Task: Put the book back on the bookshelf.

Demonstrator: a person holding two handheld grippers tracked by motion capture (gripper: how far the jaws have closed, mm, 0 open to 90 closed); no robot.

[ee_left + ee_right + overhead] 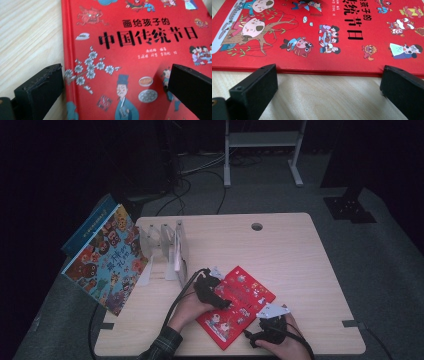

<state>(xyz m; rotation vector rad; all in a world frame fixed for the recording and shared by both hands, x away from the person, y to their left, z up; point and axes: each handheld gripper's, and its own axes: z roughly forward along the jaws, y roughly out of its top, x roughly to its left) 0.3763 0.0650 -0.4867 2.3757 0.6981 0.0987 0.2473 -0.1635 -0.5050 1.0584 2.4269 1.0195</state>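
A red picture book [237, 304] with black Chinese title lettering lies flat on the wooden table [280, 250], near the front edge. My left gripper [220, 300] hovers over the book's left part. In the left gripper view its black jaws stand wide apart, one over the bare table beside the spine and one over the cover [117, 37], so this gripper [115, 82] is open. My right gripper [264, 322] sits at the book's lower right side. In the right gripper view the book's edge [324, 71] lies just beyond the open right gripper [329, 82], with only table between the pads.
A clear plastic book rack [162, 242] stands at the table's left, with a thin white book [177, 257] in one slot. A large colourful picture book [107, 262] leans at the left edge, a blue book [87, 230] behind it. A cable hole [257, 226] is at the back.
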